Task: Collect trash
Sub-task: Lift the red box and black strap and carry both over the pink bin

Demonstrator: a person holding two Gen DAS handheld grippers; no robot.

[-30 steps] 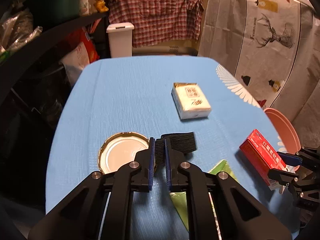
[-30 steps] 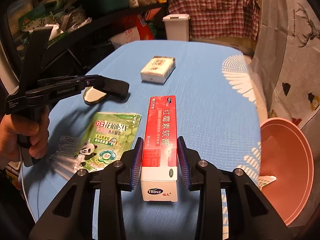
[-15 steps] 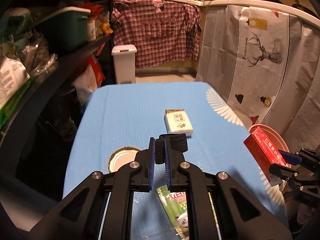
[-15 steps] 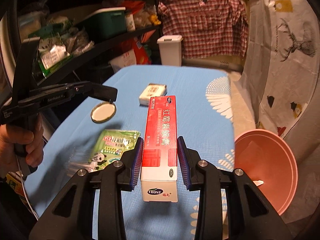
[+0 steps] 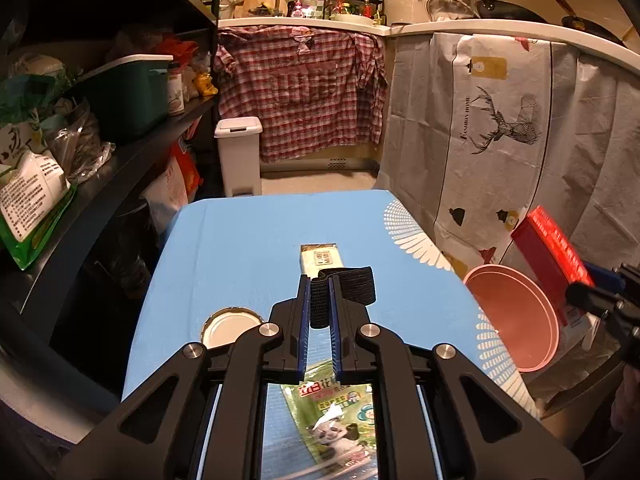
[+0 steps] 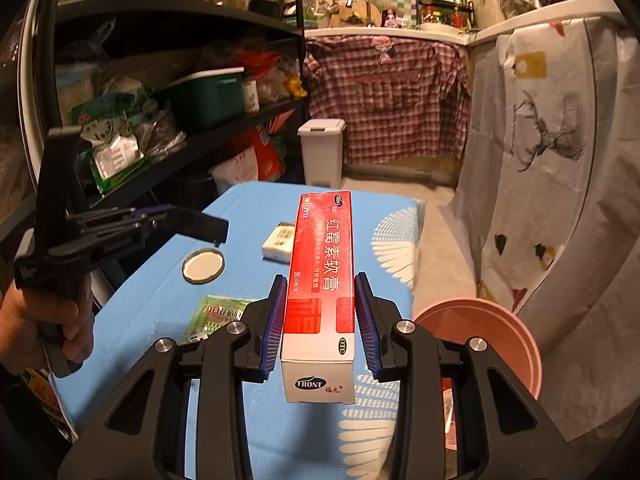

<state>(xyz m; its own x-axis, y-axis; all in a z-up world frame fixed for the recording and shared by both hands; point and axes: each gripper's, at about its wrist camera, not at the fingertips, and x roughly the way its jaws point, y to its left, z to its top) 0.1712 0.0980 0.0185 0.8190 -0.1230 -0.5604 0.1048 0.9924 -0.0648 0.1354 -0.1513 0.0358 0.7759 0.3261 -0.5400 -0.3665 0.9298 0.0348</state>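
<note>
Jaws of the right gripper clamp a long red-and-white carton above the blue tabletop, beside a pink basin, while the left gripper pinches a black ribbed band.

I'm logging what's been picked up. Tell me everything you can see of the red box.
The red box is a long, narrow carton, apparently cardboard, with white Chinese lettering on red and a white near end marked FRONT. The right gripper clamps its two long sides near that end. It is held off the blue table, its far end raised, with the pink basin below to its right.
</note>
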